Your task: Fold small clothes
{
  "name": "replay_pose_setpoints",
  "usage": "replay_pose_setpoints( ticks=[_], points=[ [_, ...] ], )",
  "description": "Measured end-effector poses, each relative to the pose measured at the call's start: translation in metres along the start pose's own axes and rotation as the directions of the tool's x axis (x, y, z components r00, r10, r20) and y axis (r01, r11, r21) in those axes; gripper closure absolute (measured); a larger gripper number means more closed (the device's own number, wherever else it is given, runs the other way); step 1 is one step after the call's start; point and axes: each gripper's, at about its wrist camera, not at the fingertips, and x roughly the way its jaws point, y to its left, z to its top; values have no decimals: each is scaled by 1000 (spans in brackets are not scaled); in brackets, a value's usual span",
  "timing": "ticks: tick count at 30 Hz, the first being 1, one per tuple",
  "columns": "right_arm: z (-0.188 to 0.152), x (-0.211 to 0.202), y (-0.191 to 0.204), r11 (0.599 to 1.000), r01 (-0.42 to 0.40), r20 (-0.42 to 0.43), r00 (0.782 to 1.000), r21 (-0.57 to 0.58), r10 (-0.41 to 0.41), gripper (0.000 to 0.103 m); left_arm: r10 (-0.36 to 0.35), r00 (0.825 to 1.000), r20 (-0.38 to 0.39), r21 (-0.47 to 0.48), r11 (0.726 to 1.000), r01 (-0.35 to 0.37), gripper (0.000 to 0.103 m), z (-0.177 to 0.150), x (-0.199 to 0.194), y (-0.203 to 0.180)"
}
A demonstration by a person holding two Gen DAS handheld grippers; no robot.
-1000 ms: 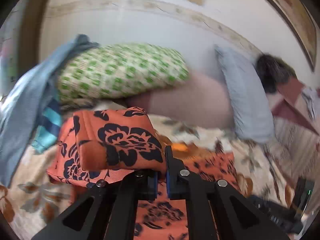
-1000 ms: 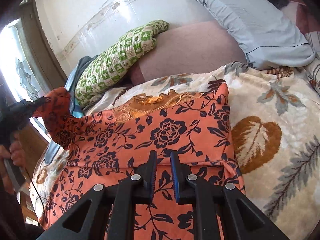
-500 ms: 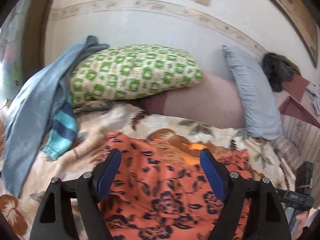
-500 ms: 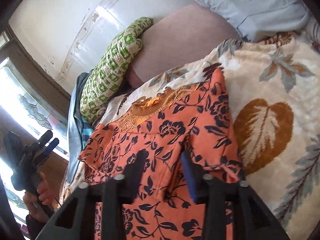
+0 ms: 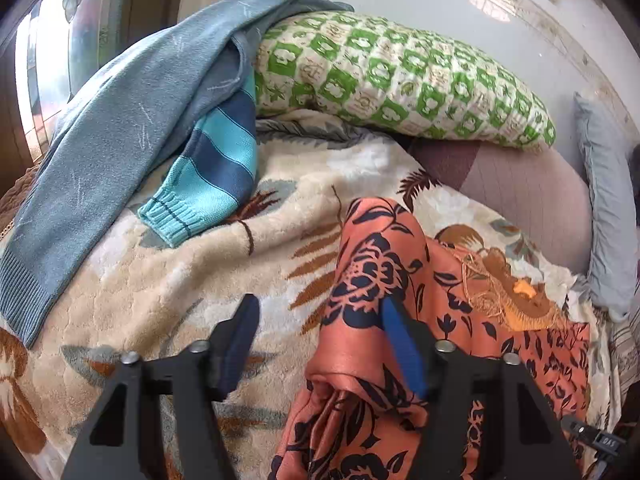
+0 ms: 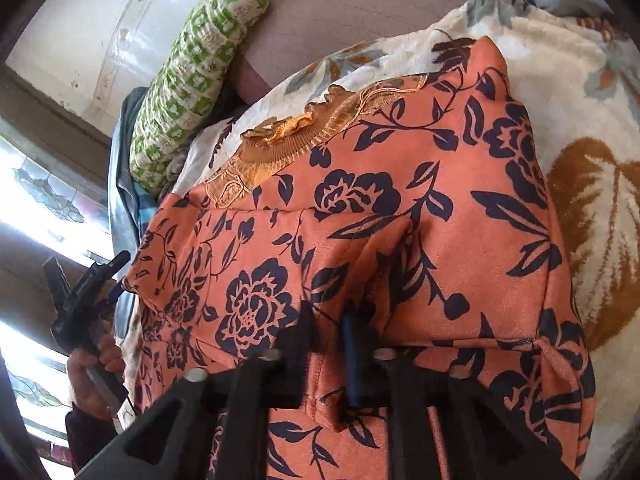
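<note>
Closing left gripper [image 5: 320, 340] straddled only the orange floral garment [image 5: 380, 280]'s edge, unpressed; right gripper [image 6: 328, 356] was pinching a ridge. Risk: left missed, fabric dragging crooked across blanket [image 5: 180, 280].

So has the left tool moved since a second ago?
Yes. The left tool has swung toward the blue sweater and dropped closer to the blanket, judged against the green pillow.

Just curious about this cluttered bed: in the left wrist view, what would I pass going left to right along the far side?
Grey-blue sweater → striped teal sleeve → green checked pillow → mauve cushion → pale blue pillow.
</note>
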Motion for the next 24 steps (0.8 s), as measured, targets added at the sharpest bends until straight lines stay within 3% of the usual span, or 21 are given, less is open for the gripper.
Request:
replay_pose_setpoints(
  ticks=[3, 6, 9, 11, 13, 15, 18, 19, 21, 22, 24],
  points=[
    [1, -24, 20, 994, 36, 114, 993, -100, -24, 96, 11, 1000, -26, 33, 999, -10, 74, -5, 4, -6],
    [10, -56, 34, 982, 99, 260, 964, -158, -55, 97, 16, 999, -46, 68, 998, -13, 75, -10, 2, -11],
    [26, -80, 21, 975, 183, 364, 923, -123, -127, 96, 10, 998, -67, 97, 995, -4, 75, -15, -5, -18],
    [39, -80, 0, 977, 199, 350, 923, -73, -162, 96, 40, 997, -73, 139, 990, -29, 76, -19, -6, -25],
    [46, -65, -18, 971, 234, 282, 936, -53, -211, 96, 60, 995, -79, 156, 987, -47, 76, -20, -4, -29],
    [48, -52, -33, 968, 252, 214, 946, -3, -245, 96, 56, 997, -48, 158, 986, -48, 76, -18, -6, -32],
    [48, -47, -45, 974, 221, 140, 964, 43, -225, 92, 24, 999, 24, 161, 987, -28, 73, -12, -15, -40],
    [48, -51, -47, 979, 196, 137, 970, 52, -201, 92, 10, 999, 51, 168, 986, -18, 70, -11, -18, -43],
    [51, -64, -50, 984, 161, 160, 972, 73, -171, 89, -9, 993, 114, 195, 981, -14, 55, -11, -26, -53],
    [52, -72, -52, 985, 151, 192, 967, 83, -165, 88, -12, 991, 134, 216, 976, -17, 46, -11, -28, -59],
    [52, -88, -50, 984, 150, 270, 947, 98, -171, 87, 13, 995, 102, 262, 964, -39, 43, -17, -18, -69]
  ],
)
